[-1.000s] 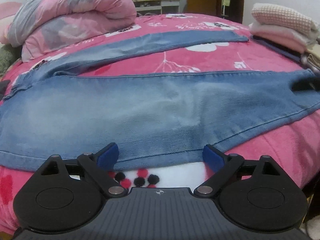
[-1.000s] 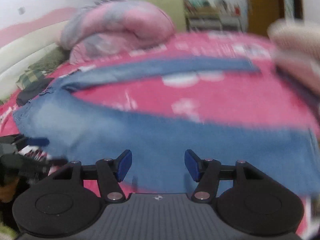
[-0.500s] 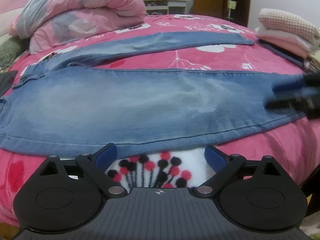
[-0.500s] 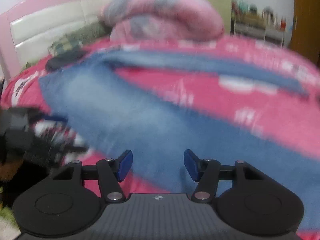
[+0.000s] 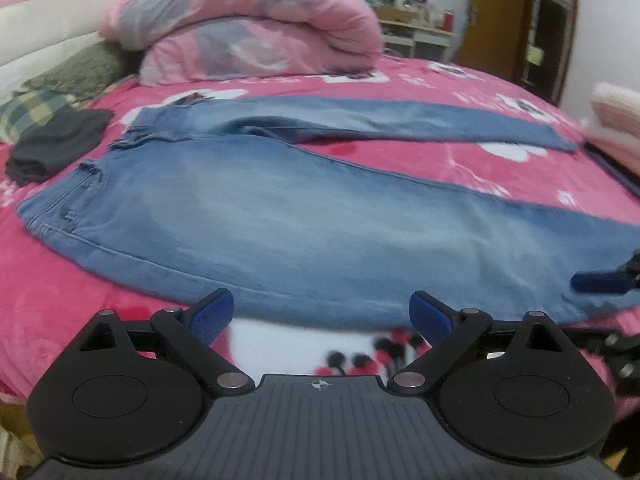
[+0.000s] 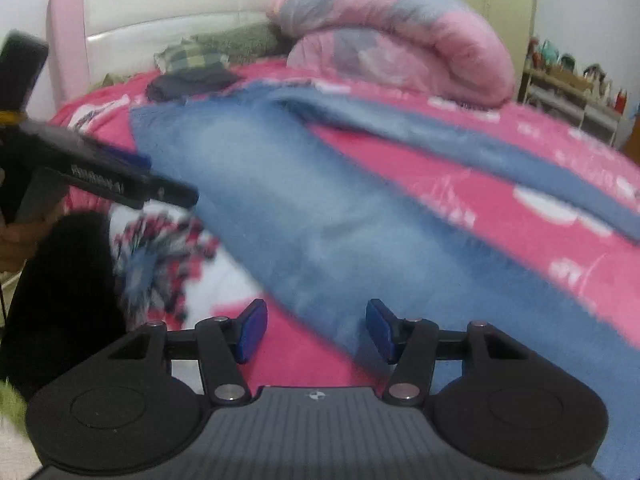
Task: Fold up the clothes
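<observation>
Light blue jeans (image 5: 304, 216) lie flat on the pink bedspread (image 5: 400, 160), waistband at the left and both legs running right, spread in a V. In the left wrist view my left gripper (image 5: 320, 316) is open just short of the near leg's lower edge, with nothing between its fingers. One blue fingertip of the right gripper (image 5: 600, 282) shows at the far right over the near leg. In the blurred right wrist view the jeans (image 6: 320, 208) run diagonally. My right gripper (image 6: 316, 330) is open over the near leg's edge, empty. The left gripper (image 6: 112, 184) appears at the left, hand-held.
A rolled pink and grey quilt (image 5: 256, 28) lies at the head of the bed. A dark folded cloth (image 5: 56, 142) and a plaid pillow (image 5: 32, 108) sit left of the waistband. Folded pale clothes (image 5: 616, 120) are stacked at the right edge. A white headboard (image 6: 168, 16) stands behind.
Both views have swung left, toward the waistband end of the jeans. The right gripper has moved left along the near leg. Both grippers stay open and the jeans lie as before.
</observation>
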Tool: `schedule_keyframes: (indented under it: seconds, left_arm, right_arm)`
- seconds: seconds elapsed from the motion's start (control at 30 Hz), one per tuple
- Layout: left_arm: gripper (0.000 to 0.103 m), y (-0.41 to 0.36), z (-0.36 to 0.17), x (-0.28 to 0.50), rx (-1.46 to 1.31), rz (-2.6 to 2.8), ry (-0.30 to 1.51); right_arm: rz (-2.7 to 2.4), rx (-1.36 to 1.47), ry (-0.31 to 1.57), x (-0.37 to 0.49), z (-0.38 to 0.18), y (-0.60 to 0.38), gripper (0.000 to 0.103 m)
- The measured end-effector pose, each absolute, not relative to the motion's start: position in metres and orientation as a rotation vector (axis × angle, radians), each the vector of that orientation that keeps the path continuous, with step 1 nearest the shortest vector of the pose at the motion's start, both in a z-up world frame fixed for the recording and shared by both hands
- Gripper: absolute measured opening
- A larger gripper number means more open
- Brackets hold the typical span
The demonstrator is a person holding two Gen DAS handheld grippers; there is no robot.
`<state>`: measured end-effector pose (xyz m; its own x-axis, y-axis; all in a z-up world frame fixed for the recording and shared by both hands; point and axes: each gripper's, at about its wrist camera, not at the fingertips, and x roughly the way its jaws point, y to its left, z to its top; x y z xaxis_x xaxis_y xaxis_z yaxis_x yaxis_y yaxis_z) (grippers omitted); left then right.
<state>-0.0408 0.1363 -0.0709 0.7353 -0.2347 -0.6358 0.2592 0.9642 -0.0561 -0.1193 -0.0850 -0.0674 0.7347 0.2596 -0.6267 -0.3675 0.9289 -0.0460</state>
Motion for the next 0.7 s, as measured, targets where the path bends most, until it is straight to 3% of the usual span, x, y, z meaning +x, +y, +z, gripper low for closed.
schedule_keyframes:
  seconds: [0.13, 0.2, 0.47, 0.7]
  left_arm:
    - [0.096, 0.139, -0.073, -0.026, 0.012, -0.172, 0.706]
    - [0.096, 0.140, -0.080, -0.019, 0.028, -0.110, 0.736]
    - [0.100, 0.149, -0.090, -0.015, 0.026, -0.036, 0.770]
    - [0.100, 0.149, -0.080, -0.014, 0.015, 0.009, 0.761]
  right_arm:
    - [0.314, -0.142, 0.587, -0.090, -0.059, -0.077, 0.058]
    - [0.309, -0.127, 0.637, -0.073, -0.076, -0.067, 0.058]
    - [0.445, -0.175, 0.617, -0.124, -0.086, -0.046, 0.061]
    - [0.331, -0.102, 0.613, -0.097, -0.079, -0.069, 0.062]
